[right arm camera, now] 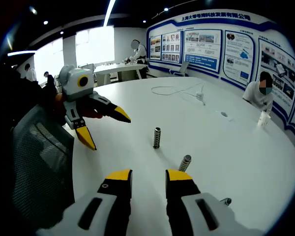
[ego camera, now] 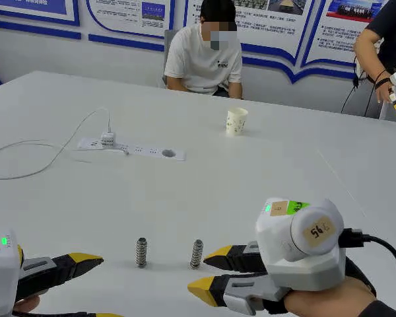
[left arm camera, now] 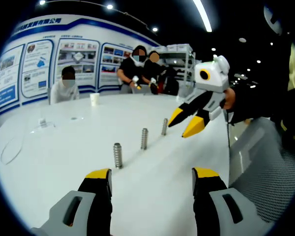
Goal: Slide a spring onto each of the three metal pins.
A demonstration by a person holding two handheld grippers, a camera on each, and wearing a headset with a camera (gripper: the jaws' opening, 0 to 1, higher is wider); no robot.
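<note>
Two upright pins wearing springs stand near the table's front edge, the left one (ego camera: pixel 141 252) and the middle one (ego camera: pixel 197 253). The left gripper view lines up three of them: near (left arm camera: pixel 118 155), middle (left arm camera: pixel 144 138) and far (left arm camera: pixel 164 126). My right gripper (ego camera: pixel 210 271) is open with nothing between its yellow tips, just right of the middle spring; it also shows in the left gripper view (left arm camera: pixel 183 127). My left gripper (ego camera: pixel 99 287) is open and empty, left of the springs. The right gripper view has two springs (right arm camera: pixel 157 137) (right arm camera: pixel 185 163) and a small pin (right arm camera: pixel 226 200).
A white power strip (ego camera: pixel 132 149) with a looping cable lies mid-table, and a paper cup (ego camera: pixel 236 121) stands farther back. One person (ego camera: pixel 203 56) sits at the far side; another person's arm (ego camera: pixel 376 46) is at the right. A mesh chair (right arm camera: pixel 39 162) is beside the table.
</note>
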